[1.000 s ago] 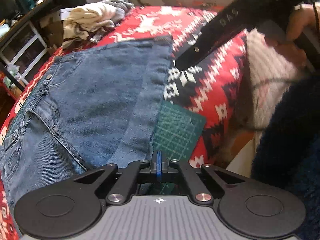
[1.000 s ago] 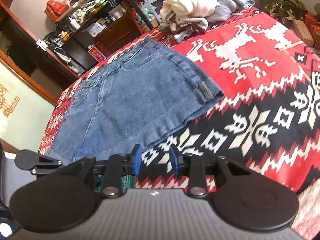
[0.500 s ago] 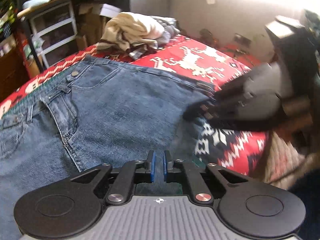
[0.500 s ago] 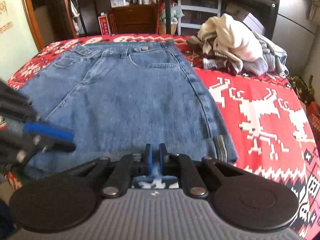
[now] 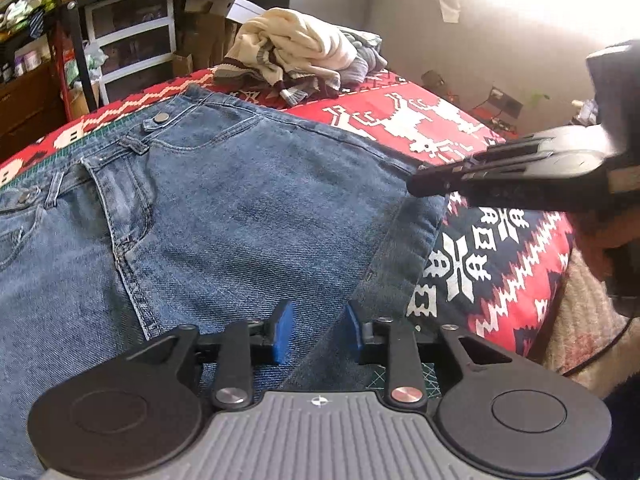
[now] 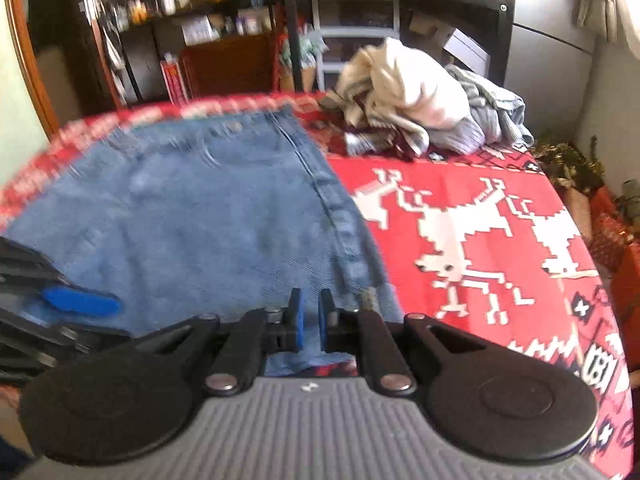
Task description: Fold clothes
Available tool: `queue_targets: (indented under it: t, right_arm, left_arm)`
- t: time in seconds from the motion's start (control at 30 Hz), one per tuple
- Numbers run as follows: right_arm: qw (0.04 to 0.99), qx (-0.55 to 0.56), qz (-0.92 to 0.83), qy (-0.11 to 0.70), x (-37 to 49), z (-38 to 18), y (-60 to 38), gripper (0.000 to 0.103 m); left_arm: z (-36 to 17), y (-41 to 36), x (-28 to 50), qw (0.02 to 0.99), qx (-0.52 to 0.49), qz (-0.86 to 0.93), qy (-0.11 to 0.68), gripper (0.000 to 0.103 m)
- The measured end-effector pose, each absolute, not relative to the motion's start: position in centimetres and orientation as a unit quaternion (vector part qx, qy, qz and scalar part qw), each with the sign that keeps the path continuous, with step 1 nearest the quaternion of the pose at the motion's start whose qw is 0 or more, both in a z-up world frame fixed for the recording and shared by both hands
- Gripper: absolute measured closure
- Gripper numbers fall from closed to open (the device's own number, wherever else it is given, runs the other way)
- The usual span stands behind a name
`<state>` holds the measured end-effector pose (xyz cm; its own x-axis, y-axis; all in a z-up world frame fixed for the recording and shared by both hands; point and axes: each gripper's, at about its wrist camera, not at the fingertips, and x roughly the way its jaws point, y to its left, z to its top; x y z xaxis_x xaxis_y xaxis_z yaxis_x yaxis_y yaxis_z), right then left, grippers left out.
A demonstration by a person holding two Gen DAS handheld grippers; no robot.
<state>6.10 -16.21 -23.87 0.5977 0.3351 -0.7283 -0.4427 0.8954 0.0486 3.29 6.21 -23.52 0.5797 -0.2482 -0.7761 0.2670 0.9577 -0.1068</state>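
Note:
Blue denim jeans (image 5: 240, 220) lie flat on a red patterned blanket (image 5: 500, 248), waistband toward the far left. My left gripper (image 5: 316, 320) hovers open over the near hem, both blue pads apart above the denim. My right gripper (image 5: 416, 188) reaches in from the right, its tip at the jeans' right hem corner. In the right wrist view the right gripper (image 6: 312, 312) has only a narrow gap between its pads, closed on the hem of the jeans (image 6: 200, 220). The left gripper's blue pad (image 6: 80, 306) shows at that view's left edge.
A pile of cream and grey clothes (image 5: 296, 52) sits at the blanket's far end. A green cutting mat (image 5: 400, 376) peeks out under the near hem. Shelves and drawers (image 5: 128, 40) stand behind, and gift boxes (image 6: 608, 232) sit off the blanket's right side (image 6: 480, 200).
My left gripper went from shut to open and swung over the jeans' hem. My right gripper closed from open and moved to the right hem corner.

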Motion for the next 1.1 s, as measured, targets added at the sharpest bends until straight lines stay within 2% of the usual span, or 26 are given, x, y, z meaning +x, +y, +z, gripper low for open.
queue_targets:
  t: [0.03,0.17,0.3,0.37,0.43,0.53,0.8,0.87,1.0,1.07,1.1]
  right_arm:
    - [0.891,-0.085,0.209,0.395,6.2,-24.2,-16.3,0.099]
    - [0.892,-0.075,0.2,0.397,5.6,-24.2,-17.7,0.102]
    - [0.899,-0.044,0.183,0.395,5.4,-23.6,-18.9,0.1]
    - [0.903,-0.026,0.174,0.391,5.3,-23.2,-19.5,0.098]
    - [0.905,-0.004,0.179,0.387,6.2,-23.0,-19.7,0.098]
    - [0.901,-0.018,0.174,0.396,7.7,-23.9,-18.9,0.098]
    - [0.895,-0.001,0.164,0.414,7.0,-24.0,-20.1,0.099]
    - [0.893,0.005,0.158,0.422,6.3,-23.7,-20.4,0.096]
    - [0.899,0.014,0.183,0.399,5.3,-22.6,-19.7,0.096]
    - [0.896,0.001,0.214,0.389,5.2,-22.3,-17.9,0.096]
    - [0.893,-0.009,0.231,0.385,5.2,-22.2,-16.7,0.096]
  left_arm:
    - [-23.5,6.2,3.3,0.889,0.009,-0.145,0.435,0.073]
    - [-23.7,6.1,2.9,0.893,0.015,-0.143,0.427,0.072]
    - [-23.7,6.4,2.7,0.895,0.005,-0.144,0.423,0.071]
    - [-23.8,6.4,2.8,0.894,0.0,-0.148,0.422,0.067]
    - [-23.8,6.2,2.7,0.893,-0.004,-0.156,0.422,0.056]
    - [-23.8,5.8,2.7,0.892,0.003,-0.161,0.423,0.052]
    - [-23.8,6.5,2.9,0.891,-0.03,-0.16,0.424,0.051]
    - [-23.8,6.6,2.9,0.891,-0.034,-0.161,0.424,0.051]
    - [-23.8,7.3,2.9,0.892,-0.068,-0.154,0.42,0.052]
    - [-23.7,7.8,3.1,0.891,-0.093,-0.147,0.42,0.06]
    - [-23.5,8.0,3.1,0.891,-0.101,-0.143,0.419,0.069]
